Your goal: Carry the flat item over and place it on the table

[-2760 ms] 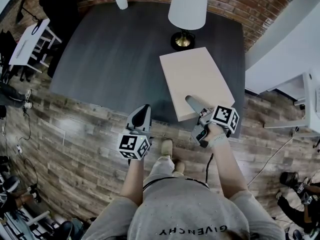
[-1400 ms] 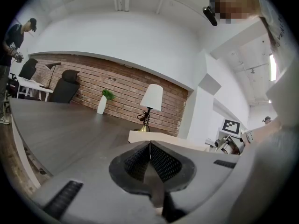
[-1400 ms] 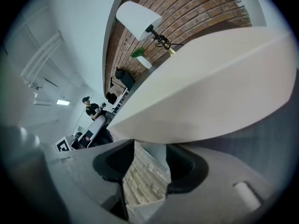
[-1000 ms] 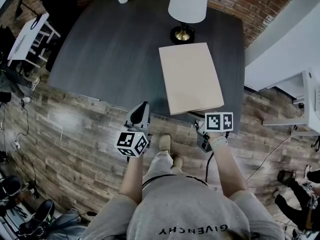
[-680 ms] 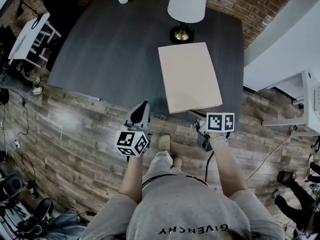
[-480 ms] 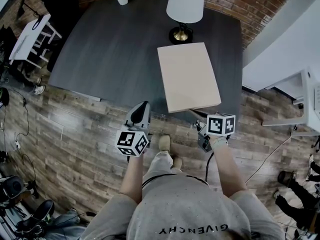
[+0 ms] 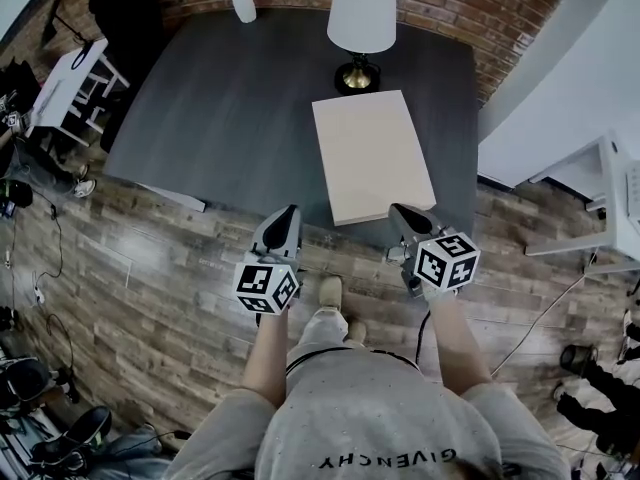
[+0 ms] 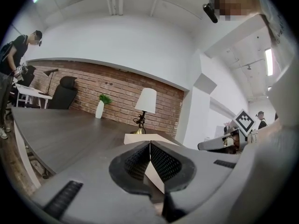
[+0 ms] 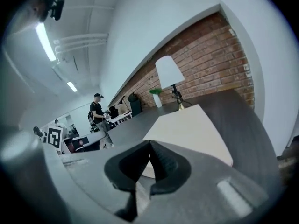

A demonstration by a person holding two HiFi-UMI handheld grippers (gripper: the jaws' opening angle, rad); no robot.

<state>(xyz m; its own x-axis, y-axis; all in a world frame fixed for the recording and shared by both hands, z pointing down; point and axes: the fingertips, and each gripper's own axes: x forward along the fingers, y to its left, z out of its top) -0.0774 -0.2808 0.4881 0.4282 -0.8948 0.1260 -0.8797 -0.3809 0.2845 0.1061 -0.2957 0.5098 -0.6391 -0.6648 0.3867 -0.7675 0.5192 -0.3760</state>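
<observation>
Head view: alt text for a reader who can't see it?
A pale flat board lies on a dark table by a lamp. The person's left tongs and right tongs, both shut and empty, are held at the table's near edge.

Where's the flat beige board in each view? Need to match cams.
Head view: flat beige board right of centre, lying on the dark table.
Left gripper view: board at centre, just above the jaws.
Right gripper view: board centre-right, beyond the jaws.
Shared landmark: white-shaded lamp at the board's far end.
</observation>
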